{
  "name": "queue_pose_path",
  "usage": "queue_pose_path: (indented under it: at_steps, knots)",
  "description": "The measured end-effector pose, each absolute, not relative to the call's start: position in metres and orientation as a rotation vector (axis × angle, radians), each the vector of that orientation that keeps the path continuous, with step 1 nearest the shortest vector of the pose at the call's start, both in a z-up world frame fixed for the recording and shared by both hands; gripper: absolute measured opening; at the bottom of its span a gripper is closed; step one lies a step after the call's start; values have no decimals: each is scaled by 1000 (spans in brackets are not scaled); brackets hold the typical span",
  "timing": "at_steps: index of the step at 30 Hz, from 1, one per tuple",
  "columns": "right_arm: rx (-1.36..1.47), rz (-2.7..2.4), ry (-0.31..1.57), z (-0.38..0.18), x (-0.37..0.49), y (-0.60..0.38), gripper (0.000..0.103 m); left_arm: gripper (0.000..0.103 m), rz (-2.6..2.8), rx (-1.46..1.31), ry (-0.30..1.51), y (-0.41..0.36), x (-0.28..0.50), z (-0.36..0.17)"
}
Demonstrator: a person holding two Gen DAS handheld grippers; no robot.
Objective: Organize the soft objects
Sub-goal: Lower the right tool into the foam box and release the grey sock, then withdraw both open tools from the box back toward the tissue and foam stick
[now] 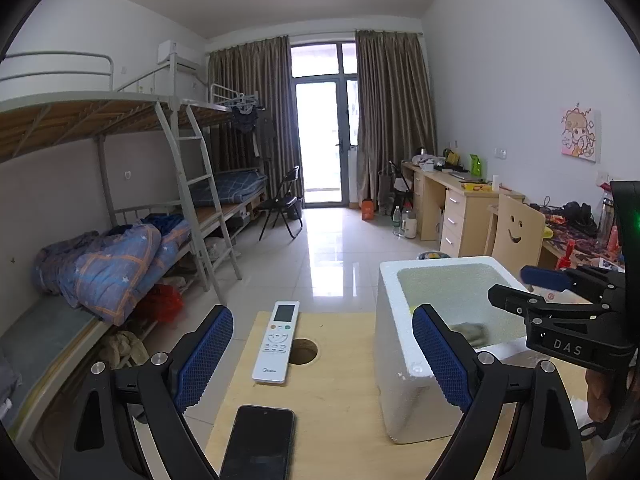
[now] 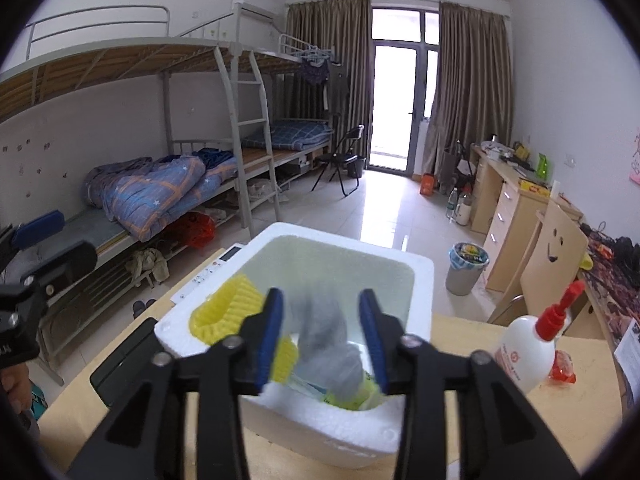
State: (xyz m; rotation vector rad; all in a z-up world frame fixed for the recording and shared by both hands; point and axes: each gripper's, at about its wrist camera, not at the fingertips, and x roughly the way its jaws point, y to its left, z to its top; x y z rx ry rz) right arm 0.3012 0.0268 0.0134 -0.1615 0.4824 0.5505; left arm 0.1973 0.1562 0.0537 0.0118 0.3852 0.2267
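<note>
Dorm table (image 1: 340, 420) holds a foam box (image 2: 420, 280); right gripper (image 2: 324, 340), jaws apart, releases a grey cloth (image 2: 324, 336) into it, while left gripper (image 1: 320, 356) gapes empty, probably fetching another next.

Left gripper (image 1: 323, 356): I see black angular arms with triangular cut-outs, and silver round screws at the joints.
Left pads (image 1: 205, 354): deep blue, ribbed, mesh-like texture on long flat faces.
Right gripper (image 2: 322, 338): my view shows the same black linkage, with silver screw heads on each arm.
Right pads (image 2: 269, 336): blue, narrow, seen edge-on.
Markings: white letters "DAS" on the right gripper's black body; a green light glows on its housing.
</note>
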Motion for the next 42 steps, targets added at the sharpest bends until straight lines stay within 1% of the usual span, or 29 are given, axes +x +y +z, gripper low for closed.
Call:
queue_pose_path:
  at_steps: [1,3,4,6,8,19,31,40,42]
  knots:
    - [-157,545,484,13,301,26,64,92,226,9,385,156,197,54]
    - [-156,547,483,14,302,26,78,92,225,5,386,157,197,53]
    - [-157,542,478,14,301,26,82,92,223,4,387,157,197,53]
    - [-164,534,464,15,297,26,98,92,218,3,389,156,197,54]
    - [-175,530,446,16,293,26,101,92,215,4,388,154,196,54]
    - [-191,511,413,33,265,13,102,92,176,-2,367,141,175,67]
    - [-164,463,336,59,206,-21,103,92,136,14,297,104,118,95]
    - [-133,434,281,68,152,-56,103,94,87,48,240,68,69,110]
    - [-128,431,267,68,140,-63,103,97,79,47,231,64,59,112]
